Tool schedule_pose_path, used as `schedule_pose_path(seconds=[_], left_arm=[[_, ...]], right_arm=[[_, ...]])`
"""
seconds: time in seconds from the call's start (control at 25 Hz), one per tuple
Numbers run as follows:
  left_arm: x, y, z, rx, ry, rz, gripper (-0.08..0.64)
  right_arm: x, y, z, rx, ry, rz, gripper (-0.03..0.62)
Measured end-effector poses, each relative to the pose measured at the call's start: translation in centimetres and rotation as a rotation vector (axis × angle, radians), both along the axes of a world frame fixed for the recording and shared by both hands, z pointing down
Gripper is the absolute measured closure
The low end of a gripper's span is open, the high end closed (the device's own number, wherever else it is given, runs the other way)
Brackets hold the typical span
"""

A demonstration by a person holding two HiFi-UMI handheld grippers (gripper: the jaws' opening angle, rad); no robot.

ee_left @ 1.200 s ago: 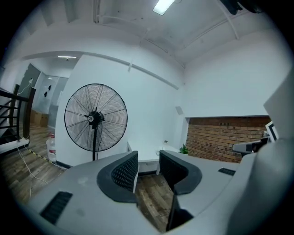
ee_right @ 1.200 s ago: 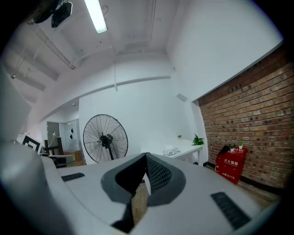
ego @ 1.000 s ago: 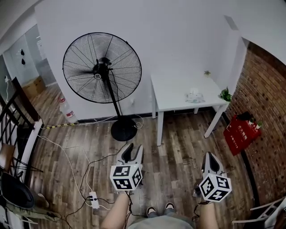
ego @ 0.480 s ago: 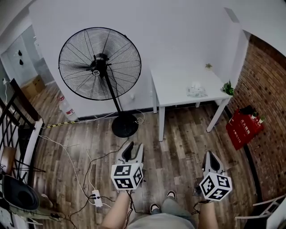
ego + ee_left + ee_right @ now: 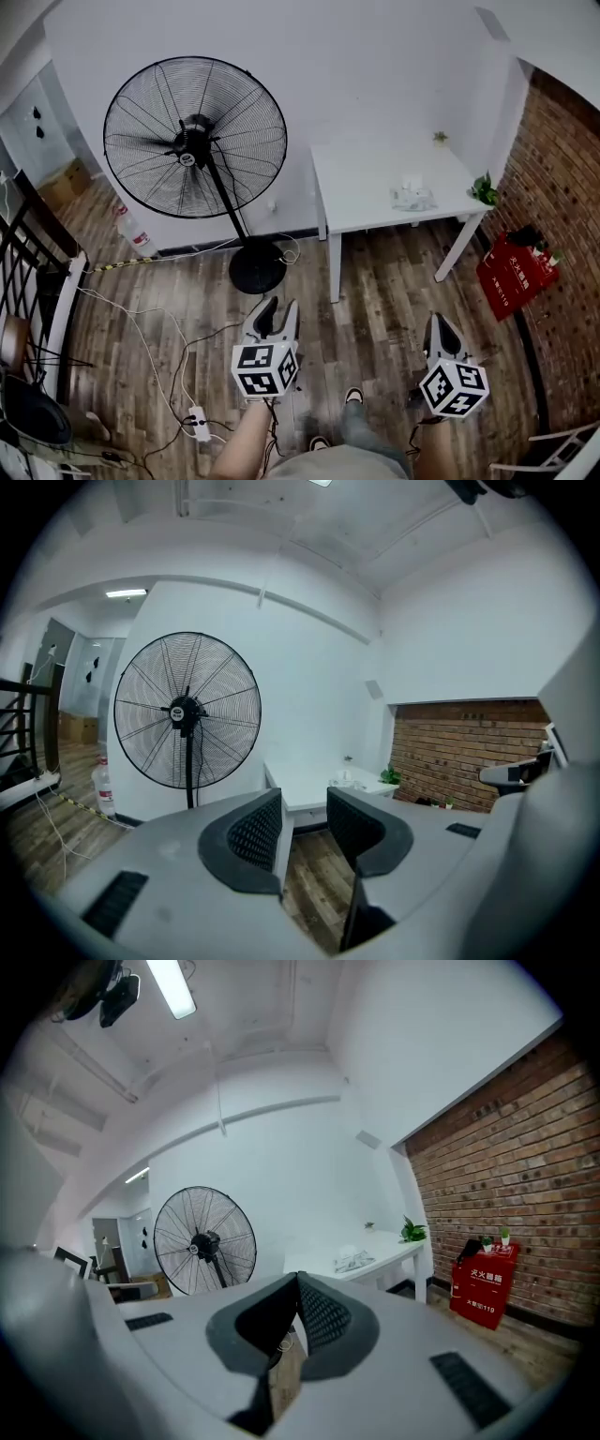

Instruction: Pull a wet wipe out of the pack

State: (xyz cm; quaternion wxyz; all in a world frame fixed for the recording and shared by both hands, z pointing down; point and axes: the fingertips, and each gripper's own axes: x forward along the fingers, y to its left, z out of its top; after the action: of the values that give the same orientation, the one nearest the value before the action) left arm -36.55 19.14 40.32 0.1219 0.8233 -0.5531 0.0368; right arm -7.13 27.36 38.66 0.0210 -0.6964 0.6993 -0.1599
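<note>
There are two grippers, the left gripper [image 5: 281, 307] and the right gripper [image 5: 438, 322], plus one big fan [image 5: 195, 141], one white table [image 5: 366, 187], one red box [image 5: 517, 272] and one wet wipe pack [image 5: 411, 197]. The pack lies on the table near its 3 o'clock end. The left gripper's jaws are a little way apart with nothing between them, and the right gripper's jaws are closed tip to tip on nothing. Both hang over the wood floor [image 5: 375, 319], well apart from the pack, which is at about 12 o'clock from the right gripper.
</note>
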Motion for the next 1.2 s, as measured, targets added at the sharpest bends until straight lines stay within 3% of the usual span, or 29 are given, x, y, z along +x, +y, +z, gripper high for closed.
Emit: schedule_pose_path(seconds=[0.6, 1.2], left_arm=[[7.3, -12.8, -1.2, 0.000, -0.031, -0.019, 0.419], [14.0, -20.6, 0.4, -0.043, -0.026, 0.033, 0.419]], right_arm=[[7.8, -13.6, -0.3, -0.014, -0.026, -0.032, 0.591], [13.7, -20.1, 2.1, -0.072, -0.051, 0.005, 0.591]])
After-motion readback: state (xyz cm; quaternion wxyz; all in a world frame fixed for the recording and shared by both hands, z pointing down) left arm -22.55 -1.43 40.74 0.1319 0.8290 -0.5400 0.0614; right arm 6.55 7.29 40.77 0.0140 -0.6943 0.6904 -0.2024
